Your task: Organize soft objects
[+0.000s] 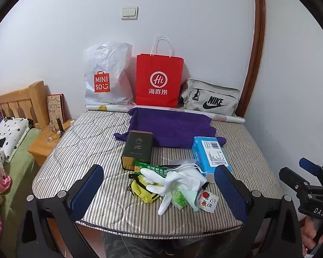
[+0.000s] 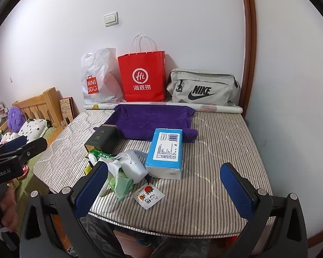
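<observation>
A pile of small things lies near the front of the striped mattress: a white glove, a yellow pouch, a pale green mask, a white drawstring pouch and a strawberry sachet. Behind them lie a blue tissue pack, a dark tea tin and a purple towel. My left gripper hangs open just before the pile. My right gripper is open too, over the sachet.
Against the wall stand a white Miniso bag, a red paper bag and a grey Nike bag, with a paper roll in front. A wooden nightstand and a bed with pillows sit on the left.
</observation>
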Demonstrator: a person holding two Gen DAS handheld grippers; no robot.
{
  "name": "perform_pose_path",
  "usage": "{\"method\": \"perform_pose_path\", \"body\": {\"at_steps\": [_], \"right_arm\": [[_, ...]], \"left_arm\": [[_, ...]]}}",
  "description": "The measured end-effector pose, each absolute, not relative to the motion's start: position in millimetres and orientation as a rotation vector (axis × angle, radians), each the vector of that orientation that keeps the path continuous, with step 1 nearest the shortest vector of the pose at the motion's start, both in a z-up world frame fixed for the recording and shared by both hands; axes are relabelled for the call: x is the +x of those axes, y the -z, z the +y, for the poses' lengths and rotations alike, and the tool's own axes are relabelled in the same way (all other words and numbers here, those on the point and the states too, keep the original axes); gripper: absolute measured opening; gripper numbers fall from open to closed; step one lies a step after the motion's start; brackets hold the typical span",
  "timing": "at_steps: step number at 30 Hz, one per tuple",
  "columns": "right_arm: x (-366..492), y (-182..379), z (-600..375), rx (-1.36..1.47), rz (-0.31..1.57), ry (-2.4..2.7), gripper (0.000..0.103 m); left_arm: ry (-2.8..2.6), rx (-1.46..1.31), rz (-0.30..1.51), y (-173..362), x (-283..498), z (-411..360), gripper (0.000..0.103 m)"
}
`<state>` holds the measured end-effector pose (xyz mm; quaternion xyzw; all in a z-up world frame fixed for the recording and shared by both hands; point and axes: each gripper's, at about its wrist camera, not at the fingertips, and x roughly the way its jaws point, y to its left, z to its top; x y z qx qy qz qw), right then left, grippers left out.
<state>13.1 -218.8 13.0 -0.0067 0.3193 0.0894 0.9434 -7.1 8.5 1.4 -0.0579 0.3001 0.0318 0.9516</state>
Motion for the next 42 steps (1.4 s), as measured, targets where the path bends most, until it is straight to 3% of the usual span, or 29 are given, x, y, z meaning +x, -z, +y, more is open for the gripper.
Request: {"method": "perform_pose_path", "body": {"at_steps": [42], "right_arm": [[1.2,-20.0,-211.6,-0.022,0.634,-0.2,0.102]], "left_arm": [[-0.074,-0.118,0.604,-6.9,-16.7,13.1,0.103]]}}
